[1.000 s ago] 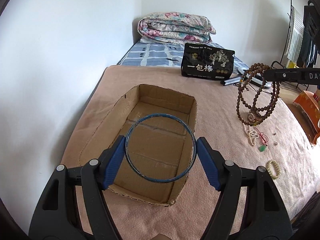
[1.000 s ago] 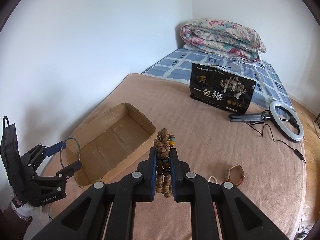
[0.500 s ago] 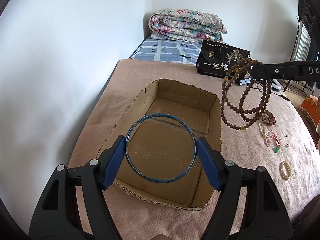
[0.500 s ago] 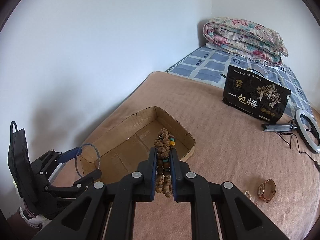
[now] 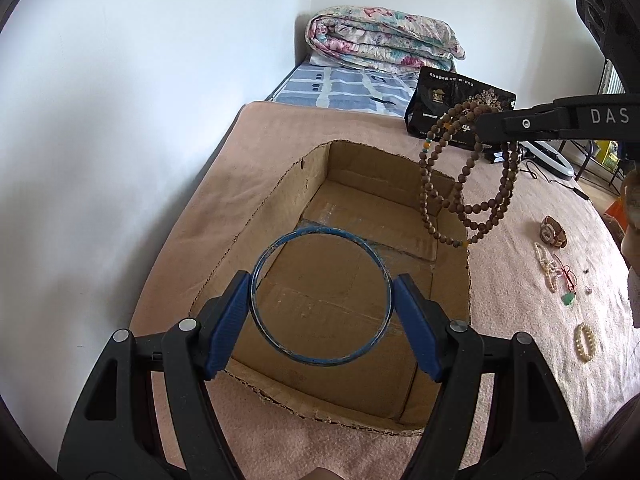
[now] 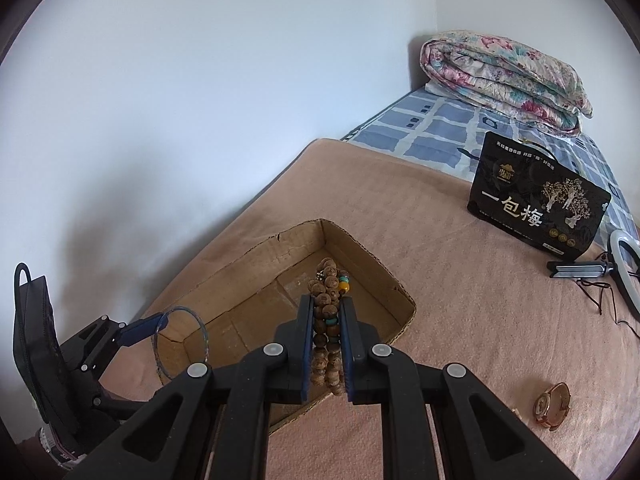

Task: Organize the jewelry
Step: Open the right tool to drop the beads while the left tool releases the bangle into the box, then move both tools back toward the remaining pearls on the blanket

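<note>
Since the box neared, beads (image 5: 466,184) overhead.

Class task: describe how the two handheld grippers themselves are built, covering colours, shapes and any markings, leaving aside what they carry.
Both grippers are matte black plastic, with forked, triangular-cutout finger arms and round silver pivot pins. The left gripper and right gripper each carry blue ribbed pads on the finger faces. White letters "DAS" mark the right gripper's side. No sleeves show.
</note>
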A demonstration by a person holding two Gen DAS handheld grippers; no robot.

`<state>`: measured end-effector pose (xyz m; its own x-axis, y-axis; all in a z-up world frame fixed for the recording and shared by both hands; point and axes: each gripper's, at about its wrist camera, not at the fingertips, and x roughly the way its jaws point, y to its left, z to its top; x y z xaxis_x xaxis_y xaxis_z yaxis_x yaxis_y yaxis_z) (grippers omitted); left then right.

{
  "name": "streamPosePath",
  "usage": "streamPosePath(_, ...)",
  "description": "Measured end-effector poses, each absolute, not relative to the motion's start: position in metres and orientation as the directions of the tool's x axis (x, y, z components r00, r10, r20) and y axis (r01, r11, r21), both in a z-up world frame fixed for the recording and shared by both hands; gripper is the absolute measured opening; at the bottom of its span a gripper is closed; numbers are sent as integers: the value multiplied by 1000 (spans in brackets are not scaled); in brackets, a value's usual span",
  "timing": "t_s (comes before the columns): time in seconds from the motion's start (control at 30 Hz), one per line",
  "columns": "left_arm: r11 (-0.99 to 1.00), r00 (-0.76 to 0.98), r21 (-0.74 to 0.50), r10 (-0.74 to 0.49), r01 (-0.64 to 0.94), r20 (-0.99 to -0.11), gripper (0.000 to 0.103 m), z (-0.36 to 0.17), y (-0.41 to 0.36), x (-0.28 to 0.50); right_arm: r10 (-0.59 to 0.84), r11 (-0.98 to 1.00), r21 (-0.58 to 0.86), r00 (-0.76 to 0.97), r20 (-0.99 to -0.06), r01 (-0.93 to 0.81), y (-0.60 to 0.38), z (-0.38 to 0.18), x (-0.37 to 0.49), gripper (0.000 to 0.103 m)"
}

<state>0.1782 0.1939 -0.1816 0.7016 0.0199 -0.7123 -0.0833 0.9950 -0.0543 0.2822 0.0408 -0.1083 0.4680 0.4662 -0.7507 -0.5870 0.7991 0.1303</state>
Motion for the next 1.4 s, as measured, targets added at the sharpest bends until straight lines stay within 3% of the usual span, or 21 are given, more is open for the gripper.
streamPosePath(0.67,992,702,-63,31,-107,-712,74,-186,201,184,456,798,140,437,-775,-586,60,-139,300,13)
streamPosePath(0.73,993,707,-62,30,-104,-707,74,-185,201,182,457,798,136,443,-771,-587,59,-137,300,25)
streamPosePath(0.9,993,716,-55,40,-108,-697,82,-179,198,181,450,804,109,477,-755,-585,56,-130,294,76)
streamPosePath(1.07,993,722,-42,54,-115,-690,82,-172,196,178,435,814,78,516,-738,-576,50,-123,288,90)
streamPosePath(1.4,993,740,-33,60,-111,-669,82,-157,185,167,393,847,37,577,-716,-530,30,-109,279,98)
